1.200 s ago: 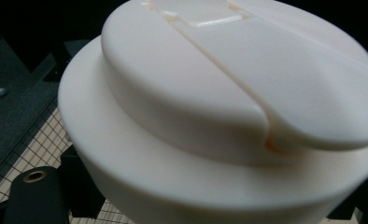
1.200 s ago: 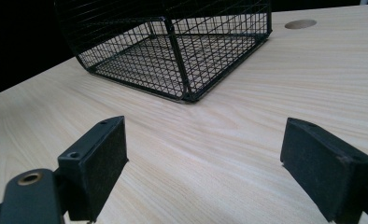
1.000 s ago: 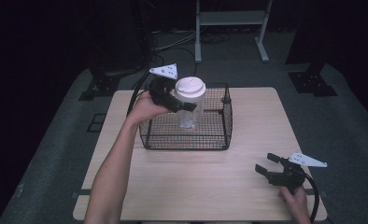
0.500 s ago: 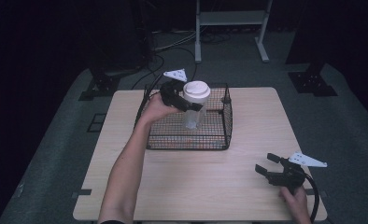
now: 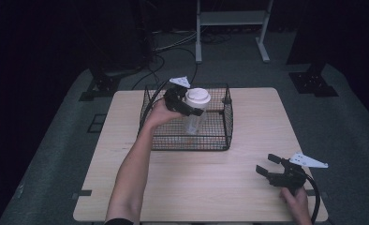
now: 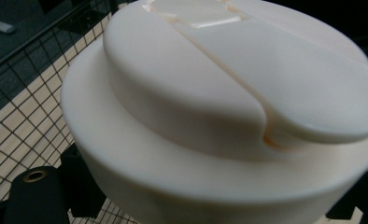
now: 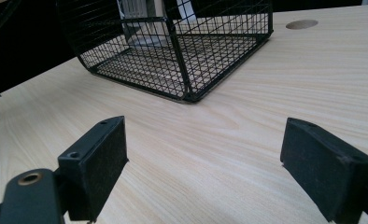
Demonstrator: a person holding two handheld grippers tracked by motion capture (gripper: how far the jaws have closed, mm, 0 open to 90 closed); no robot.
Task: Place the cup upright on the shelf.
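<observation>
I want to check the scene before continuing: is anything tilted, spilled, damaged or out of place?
Nothing stands out. The cup hangs upright in the left claw, inside the basket, lid on and unbroken. The right claw rests open on the table.

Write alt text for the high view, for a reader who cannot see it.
The left gripper holds a clear cup with a white lid upright inside a black wire basket at the far side of a light wooden table. The right gripper rests at the table's near right corner, fingers open and holding nothing.
</observation>
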